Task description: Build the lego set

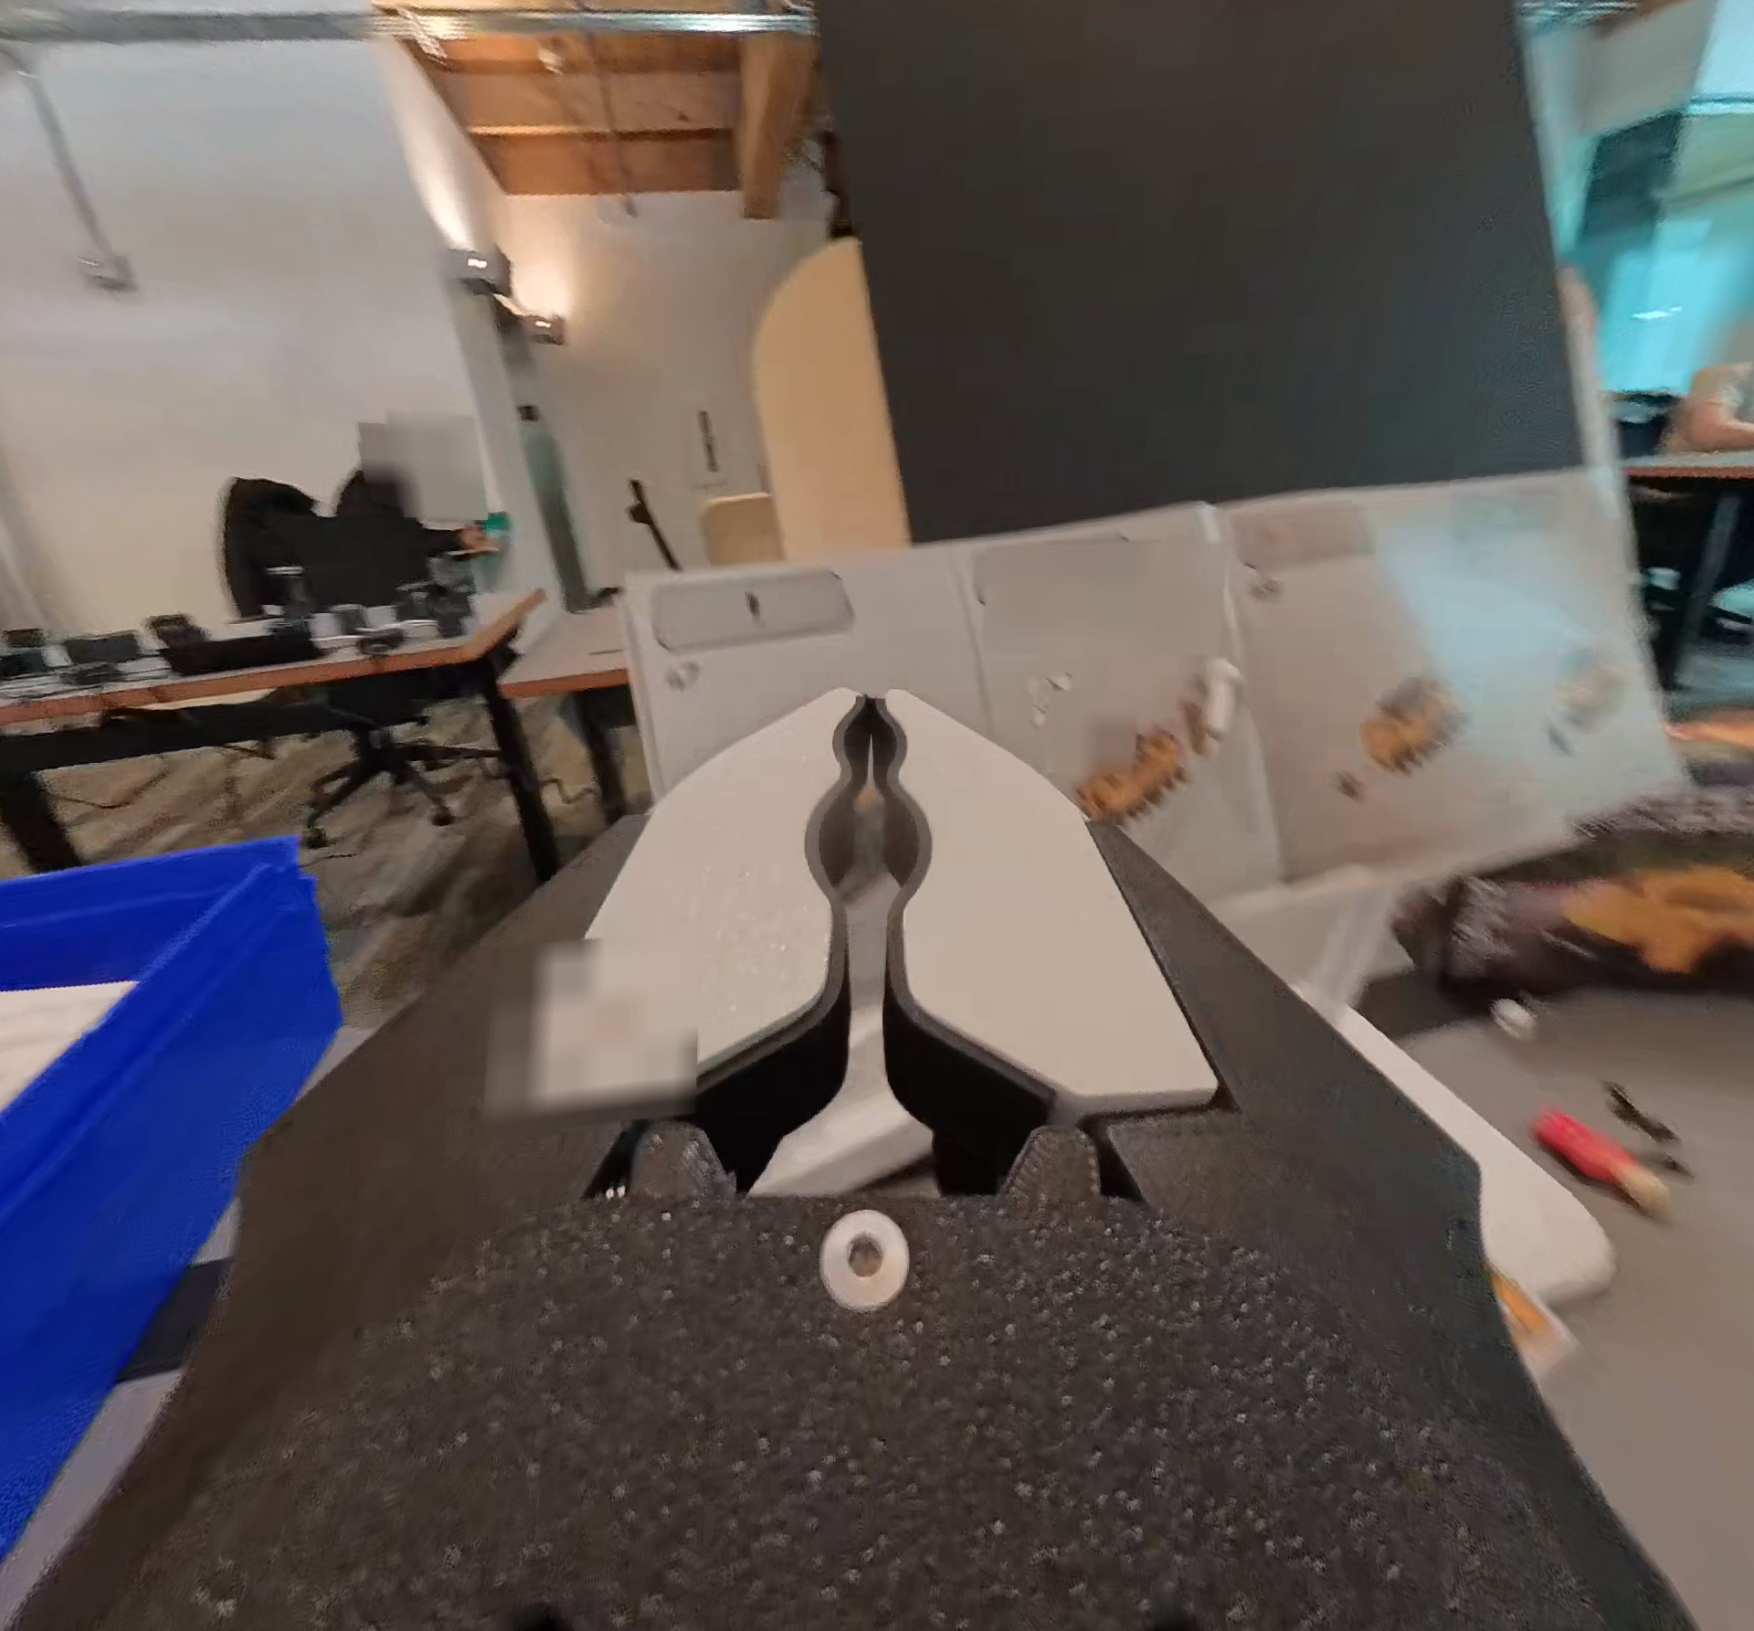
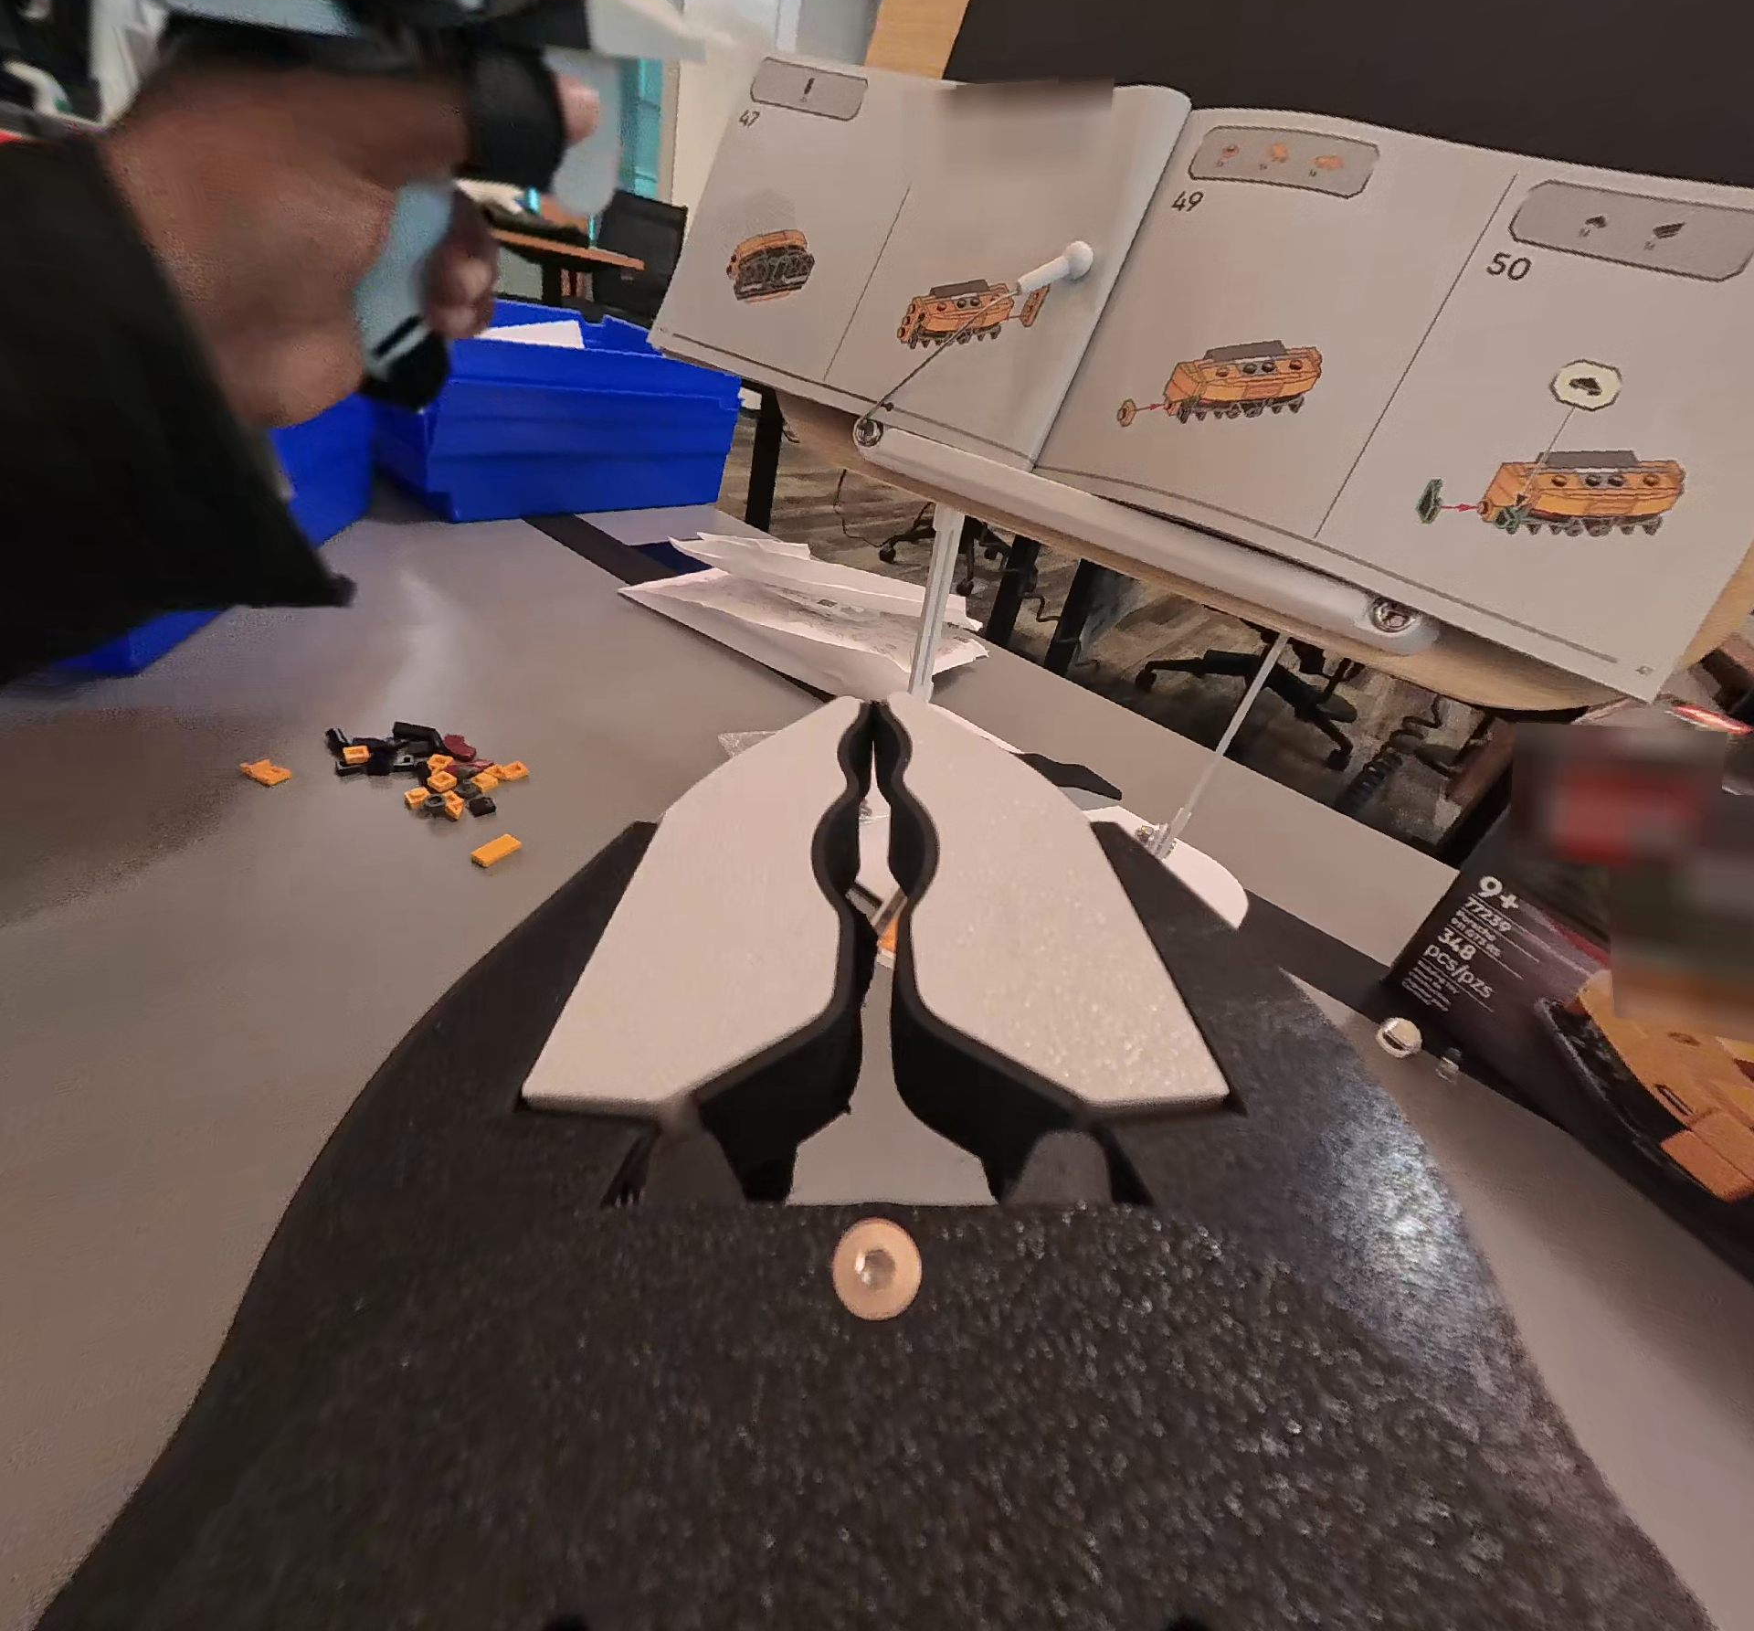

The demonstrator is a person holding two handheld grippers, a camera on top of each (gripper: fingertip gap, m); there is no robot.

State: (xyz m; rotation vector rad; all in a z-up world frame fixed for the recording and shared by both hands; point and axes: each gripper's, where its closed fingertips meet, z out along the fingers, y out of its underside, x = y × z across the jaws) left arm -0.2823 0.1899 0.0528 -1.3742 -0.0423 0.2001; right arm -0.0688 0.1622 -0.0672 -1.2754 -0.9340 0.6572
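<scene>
My left gripper point(image 1: 871, 704) is shut, raised in the air and pointing at the open instruction booklet point(image 1: 1281, 684). My right gripper point(image 2: 873, 710) is also shut and hovers low over the grey table point(image 2: 237, 968); I see nothing gripped in either. A small pile of orange and black lego pieces point(image 2: 427, 769) lies on the table to its front left, with a single orange tile point(image 2: 495, 850) nearer. The booklet point(image 2: 1234, 332) rests on a white stand point(image 2: 1120, 522). In the right wrist view a hand holds the left gripper point(image 2: 664, 33) up at the top left.
Stacked blue bins point(image 2: 569, 437) stand at the back left and show in the left wrist view point(image 1: 142, 1063). Loose papers point(image 2: 807, 608) lie behind the pile. The dark lego box point(image 2: 1566, 1016) is at the right. A red tool point(image 1: 1595, 1149) lies on the table. About 25 cm separates my left fingertips from my right.
</scene>
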